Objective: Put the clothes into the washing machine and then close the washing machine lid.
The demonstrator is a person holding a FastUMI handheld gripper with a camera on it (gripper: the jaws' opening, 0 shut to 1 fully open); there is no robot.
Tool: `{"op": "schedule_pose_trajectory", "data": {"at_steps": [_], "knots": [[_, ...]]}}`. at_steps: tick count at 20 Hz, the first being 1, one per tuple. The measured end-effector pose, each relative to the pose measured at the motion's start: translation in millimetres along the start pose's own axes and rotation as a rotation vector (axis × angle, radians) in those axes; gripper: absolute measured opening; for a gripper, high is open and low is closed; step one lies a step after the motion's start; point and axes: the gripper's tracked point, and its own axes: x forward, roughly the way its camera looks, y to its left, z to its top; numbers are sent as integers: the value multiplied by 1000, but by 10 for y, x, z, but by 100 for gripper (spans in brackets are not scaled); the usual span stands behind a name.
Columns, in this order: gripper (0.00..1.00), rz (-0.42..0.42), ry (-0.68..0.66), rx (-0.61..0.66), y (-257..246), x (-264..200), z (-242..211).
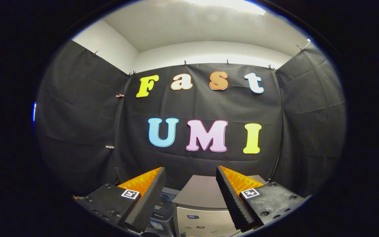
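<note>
Jaws point(191, 184) stood wide apart and held nothing when I checked the gripper view, with their 2 fingers point(148, 197) raised toward the black cloth wall point(202, 105) of the booth. Between and just below the fingers I saw the washing machine point(199, 197), a grey box whose flat lid point(200, 192) lay down on top. Its pale front panel point(199, 222) carried a few small controls I could not make out. Beside the machine, under the left finger, sat a dark object point(163, 210) I could not identify. I could not spot the clothes from this angle.
</note>
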Motion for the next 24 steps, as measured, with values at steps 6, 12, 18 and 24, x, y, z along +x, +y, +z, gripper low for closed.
{"op": "schedule_pose_trajectory", "data": {"at_steps": [6, 12, 18, 24], "knots": [[96, 3, 18, -8, -57, 45, -60], [96, 9, 20, -4, -49, 74, -76], [96, 9, 12, -13, -39, 57, -54], [96, 17, 12, -21, 7, 61, -78]]}}
